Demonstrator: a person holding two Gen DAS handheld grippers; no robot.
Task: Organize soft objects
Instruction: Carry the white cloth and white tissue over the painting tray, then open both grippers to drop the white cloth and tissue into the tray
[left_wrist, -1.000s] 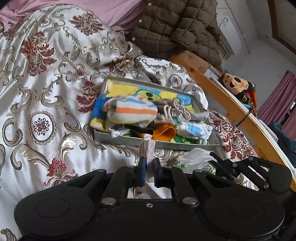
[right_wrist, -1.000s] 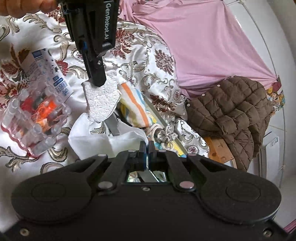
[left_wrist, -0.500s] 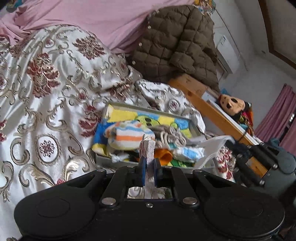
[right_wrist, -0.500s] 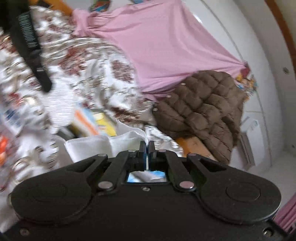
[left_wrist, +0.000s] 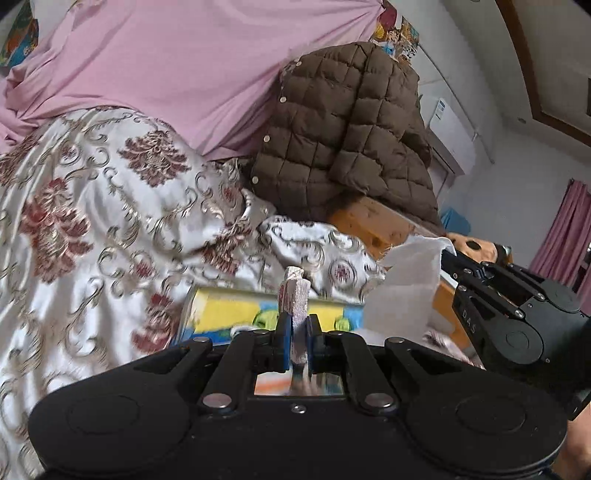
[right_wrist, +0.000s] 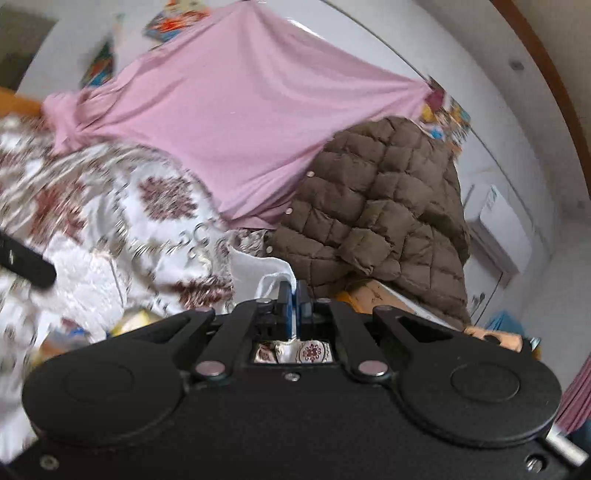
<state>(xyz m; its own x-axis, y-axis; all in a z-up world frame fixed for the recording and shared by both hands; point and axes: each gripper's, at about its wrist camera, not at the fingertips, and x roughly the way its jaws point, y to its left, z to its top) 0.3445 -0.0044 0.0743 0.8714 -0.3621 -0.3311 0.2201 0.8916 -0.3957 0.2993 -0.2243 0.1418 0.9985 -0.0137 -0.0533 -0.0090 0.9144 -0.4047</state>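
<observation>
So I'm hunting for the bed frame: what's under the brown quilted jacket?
A wooden bed rail pokes out below the brown quilted jacket. The jacket covers the rest of it.

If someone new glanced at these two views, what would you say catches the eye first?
Probably the big pink sheet draped across the back, with the brown quilted jacket hanging at its right edge. Below spreads the white satin bedspread with maroon and gold flowers, and in front the left gripper pinches a small white textured cloth.
</observation>
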